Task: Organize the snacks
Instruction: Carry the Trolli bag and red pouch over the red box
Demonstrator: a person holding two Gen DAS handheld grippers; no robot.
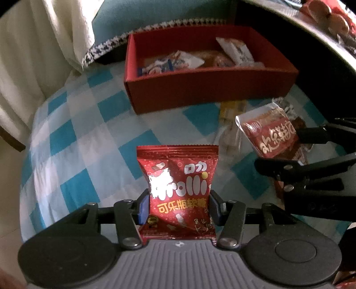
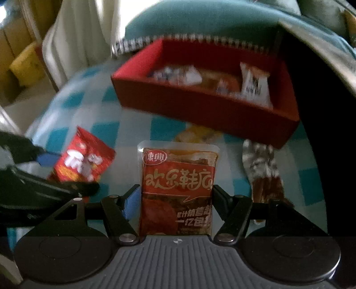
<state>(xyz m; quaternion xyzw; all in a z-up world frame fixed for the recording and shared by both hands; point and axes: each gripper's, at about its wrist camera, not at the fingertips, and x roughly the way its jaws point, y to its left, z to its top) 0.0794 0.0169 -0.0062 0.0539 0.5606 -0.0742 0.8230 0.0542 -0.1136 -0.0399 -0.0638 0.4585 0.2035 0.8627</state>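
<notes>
My left gripper [image 1: 178, 206] is shut on a red Trolli cola gummy packet [image 1: 178, 189], held upright above the checked cloth. My right gripper [image 2: 175, 200] is shut on a red-orange spicy snack packet [image 2: 178, 189]. That packet also shows at the right of the left wrist view [image 1: 271, 137], and the Trolli packet at the left of the right wrist view [image 2: 84, 162]. A red open box [image 1: 209, 86] sits ahead on the cloth, also seen in the right wrist view [image 2: 200, 111]. It holds several white and orange snack packets [image 1: 178, 62].
A blue-and-white checked cloth [image 1: 77, 137] covers the surface. A yellow packet [image 1: 231, 109] and a clear-wrapped snack [image 2: 264, 173] lie loose in front of the box. A teal cushion [image 1: 155, 13] and white fabric [image 1: 44, 44] lie behind. A dark edge [image 2: 322, 111] stands at right.
</notes>
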